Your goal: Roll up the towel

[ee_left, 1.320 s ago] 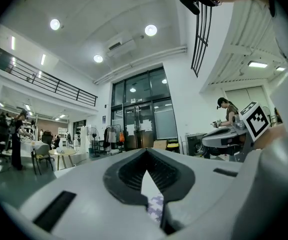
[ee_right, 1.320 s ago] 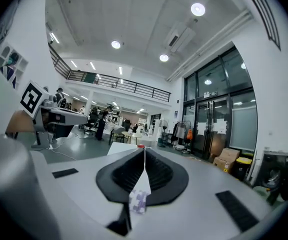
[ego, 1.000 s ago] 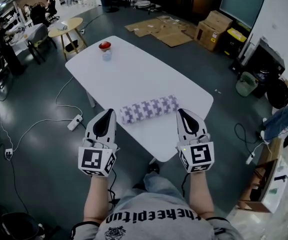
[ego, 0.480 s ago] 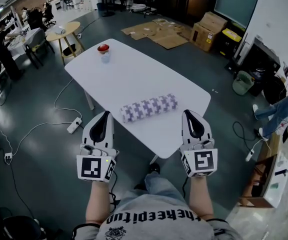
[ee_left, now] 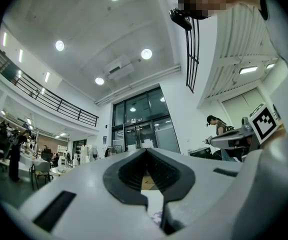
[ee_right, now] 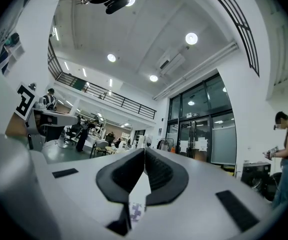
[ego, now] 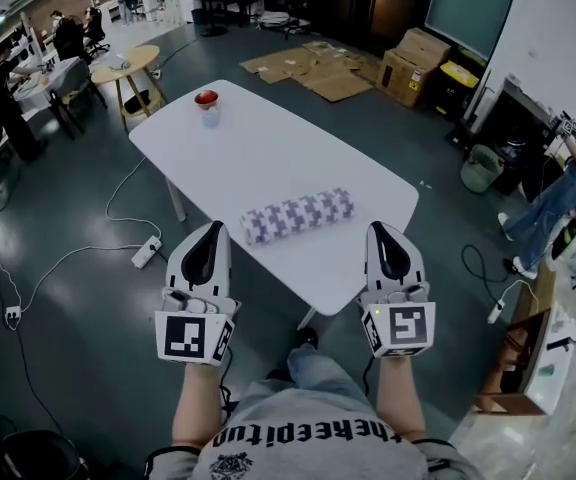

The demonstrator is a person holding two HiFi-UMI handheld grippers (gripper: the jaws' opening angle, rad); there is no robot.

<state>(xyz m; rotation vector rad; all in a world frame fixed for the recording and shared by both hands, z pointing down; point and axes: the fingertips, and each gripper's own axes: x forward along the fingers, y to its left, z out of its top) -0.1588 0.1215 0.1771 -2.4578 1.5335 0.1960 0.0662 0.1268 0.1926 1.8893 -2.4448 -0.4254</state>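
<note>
Left gripper [ego: 210,228], right gripper [ego: 382,230] backed off, rolled towel [ego: 298,215] near table [ego: 268,138] edge

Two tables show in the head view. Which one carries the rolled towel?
The large white table, nearest the person: the checked towel roll lies near its front edge. The round wooden table stands farther back.

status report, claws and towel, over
Both shut, empty: left claw and right claw, held by the near edge of the table. Rolled-up towel lies on it, clear of both. Only a red-topped cup at the far end.
</note>
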